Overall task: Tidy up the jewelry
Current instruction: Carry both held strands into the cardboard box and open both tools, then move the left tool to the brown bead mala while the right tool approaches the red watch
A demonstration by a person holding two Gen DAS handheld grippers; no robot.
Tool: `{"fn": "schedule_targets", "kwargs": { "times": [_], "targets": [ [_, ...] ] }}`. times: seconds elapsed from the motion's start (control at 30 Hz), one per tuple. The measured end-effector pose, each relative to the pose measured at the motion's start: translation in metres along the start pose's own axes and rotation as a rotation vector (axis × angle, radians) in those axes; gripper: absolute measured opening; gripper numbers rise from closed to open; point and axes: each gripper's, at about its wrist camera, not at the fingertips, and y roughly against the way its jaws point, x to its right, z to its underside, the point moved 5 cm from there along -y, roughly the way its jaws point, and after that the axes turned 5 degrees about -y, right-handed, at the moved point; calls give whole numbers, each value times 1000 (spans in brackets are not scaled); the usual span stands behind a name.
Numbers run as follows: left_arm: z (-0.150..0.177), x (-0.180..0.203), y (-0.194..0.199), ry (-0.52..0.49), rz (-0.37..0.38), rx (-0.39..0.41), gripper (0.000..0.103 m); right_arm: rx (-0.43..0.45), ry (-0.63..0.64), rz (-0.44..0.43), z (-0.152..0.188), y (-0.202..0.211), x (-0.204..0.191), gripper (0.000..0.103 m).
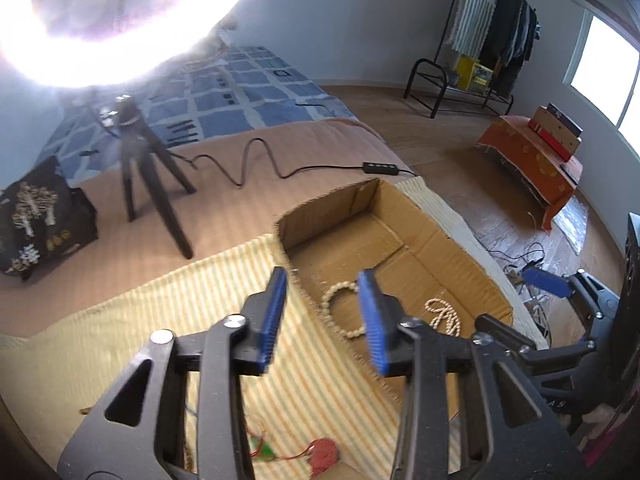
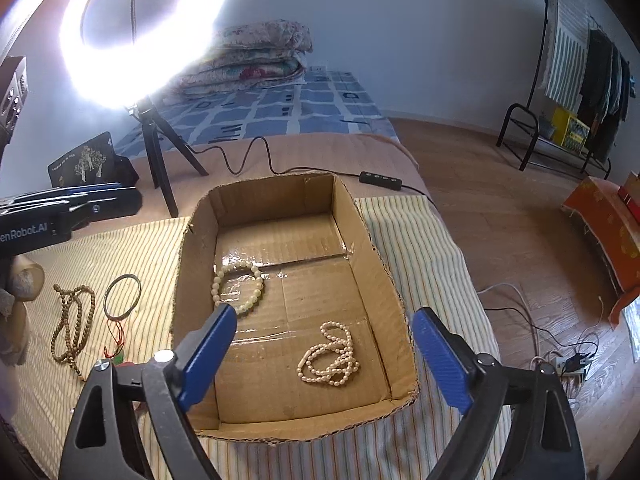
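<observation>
Both tools are empty. The left hand-held gripper (image 1: pixel 324 316) has its jaws apart over the near-left wall of the cardboard box (image 2: pixel 384 276), and the right hand-held gripper (image 2: pixel 324 352) hangs with its jaws spread wide above the box's near end.

Inside the box, the pearl bracelet (image 2: pixel 238 286) lies just ahead of the right gripper's left finger, and the pearl necklace (image 2: pixel 330 356) sits coiled between its two fingers, lower down on the box floor. Left of that gripper, outside the box on the striped cloth (image 2: pixel 400 236) covering the bed, wait a brown bead strand (image 2: pixel 72 326), a thin bangle (image 2: pixel 122 290) and a red-corded pendant (image 2: pixel 116 354); a red woven charm (image 1: pixel 324 454) shows below the left gripper.

My judgement of the risks:

- The bangle is thin and lies flat on soft cloth, so jaws closing on it would likely pinch fabric too, or let the ring skid away.
- The long bead strand could trail, snag the box's ragged rim and slide back out.
- The red cords lie close to one another and may tangle, so lifting one piece could drag another.
- Dropping a piece onto the coiled necklace would knot it up.
- The two grippers are close over the box; reaching across could knock them together or shove the light box.
</observation>
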Motion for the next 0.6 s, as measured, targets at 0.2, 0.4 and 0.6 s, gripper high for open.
{"fn": "schedule_targets", "kwargs": {
  "times": [0.2,0.4,0.6],
  "targets": [
    [9,-26,25,18,-41,9,61,17,14,-31,-2,16,-16,94],
    [28,-65,50,34,-77,-4,61,18,20,-93,1,28,-42,94],
    [52,-109,74,69,-109,-19,61,9,91,-140,12,34,-78,97]
  ]
}}
